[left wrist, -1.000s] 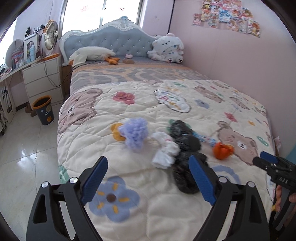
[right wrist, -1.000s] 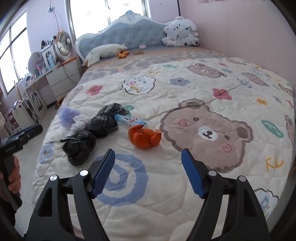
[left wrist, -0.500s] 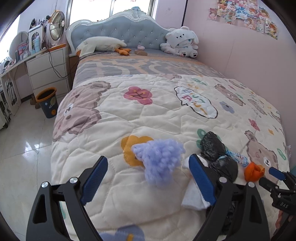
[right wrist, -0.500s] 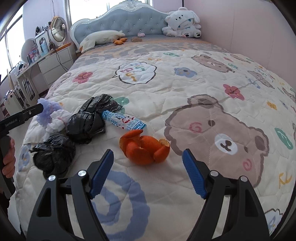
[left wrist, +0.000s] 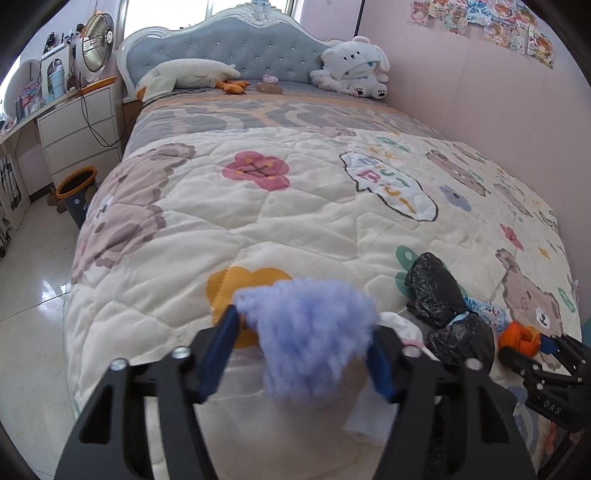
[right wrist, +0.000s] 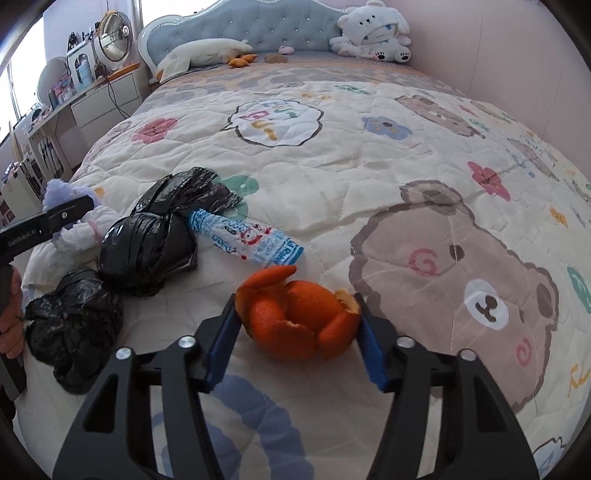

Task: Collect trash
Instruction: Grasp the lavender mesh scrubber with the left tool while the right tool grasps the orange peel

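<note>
The left gripper is seen with its jaws partly closed around a fluffy lilac pom-pom; both blue pads are pressed against its sides, so the tuft is gripped near the foot corner of the bed, close to the quilt's left edge. Just right of the pom-pom a crumpled white tissue is lying, partly hidden behind the right-hand finger. To the left of the bed, open tiled floor is shown, with an orange-rimmed waste bin standing beside the white drawers.

Further right, two black plastic bags are lying bunched together, a third black bag nearer the foot edge, and a blue-and-white printed wrapper is touching the bags on their right side.

The right gripper is set around an orange peel: its jaws are narrowed to the peel's width, the pads touching it on both sides while it rests on the quilt. Whether it is lifted cannot be told. The peel is placed just below the wrapper's end and left of the large printed bear.

Right of the peel, a wide stretch of bare quilt is left up to the pink wall; the headboard end, with a white plush toy and pillow, is well apart from the trash
</note>
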`<state>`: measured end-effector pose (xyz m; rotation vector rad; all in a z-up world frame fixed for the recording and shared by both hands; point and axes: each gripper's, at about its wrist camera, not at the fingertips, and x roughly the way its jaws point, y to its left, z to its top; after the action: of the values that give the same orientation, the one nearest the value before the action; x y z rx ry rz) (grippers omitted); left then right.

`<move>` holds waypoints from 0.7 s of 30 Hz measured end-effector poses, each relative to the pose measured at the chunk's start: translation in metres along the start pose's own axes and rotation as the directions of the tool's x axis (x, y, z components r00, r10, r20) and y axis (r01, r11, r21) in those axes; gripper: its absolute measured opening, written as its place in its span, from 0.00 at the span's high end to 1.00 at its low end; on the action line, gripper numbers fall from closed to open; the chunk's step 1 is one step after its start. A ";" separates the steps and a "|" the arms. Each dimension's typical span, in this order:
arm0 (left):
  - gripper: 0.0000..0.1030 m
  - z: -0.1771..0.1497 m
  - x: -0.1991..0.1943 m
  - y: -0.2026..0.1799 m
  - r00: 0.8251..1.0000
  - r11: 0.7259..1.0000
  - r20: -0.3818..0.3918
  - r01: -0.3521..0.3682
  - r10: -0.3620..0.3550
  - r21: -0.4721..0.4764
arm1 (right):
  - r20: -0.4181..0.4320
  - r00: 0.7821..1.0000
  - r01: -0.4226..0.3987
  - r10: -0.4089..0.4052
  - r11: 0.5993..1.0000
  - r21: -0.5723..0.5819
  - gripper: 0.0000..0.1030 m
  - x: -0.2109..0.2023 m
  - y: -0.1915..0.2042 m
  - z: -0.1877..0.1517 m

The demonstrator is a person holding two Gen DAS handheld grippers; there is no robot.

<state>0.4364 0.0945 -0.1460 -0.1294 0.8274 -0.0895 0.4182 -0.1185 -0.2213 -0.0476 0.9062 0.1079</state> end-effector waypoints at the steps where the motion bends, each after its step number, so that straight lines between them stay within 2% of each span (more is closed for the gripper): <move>1: 0.48 -0.001 0.001 0.000 1.000 1.000 0.001 0.003 -0.003 0.001 | 0.004 1.000 0.000 0.000 1.000 -0.001 0.52 0.001 0.001 0.002; 9: 0.56 -0.004 0.000 0.006 0.999 0.998 0.020 0.048 -0.047 -0.028 | 0.031 0.999 0.029 -0.028 0.999 -0.022 0.65 -0.001 0.008 0.006; 21: 0.58 -0.007 -0.024 0.010 0.996 0.997 0.061 0.074 -0.072 -0.038 | 0.051 0.998 0.038 -0.038 0.999 -0.009 0.67 -0.020 0.007 -0.003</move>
<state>0.4151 0.1070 -0.1347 -0.1997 0.7651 -0.1369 0.4032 -0.1133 -0.2074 -0.0711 0.8532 0.0779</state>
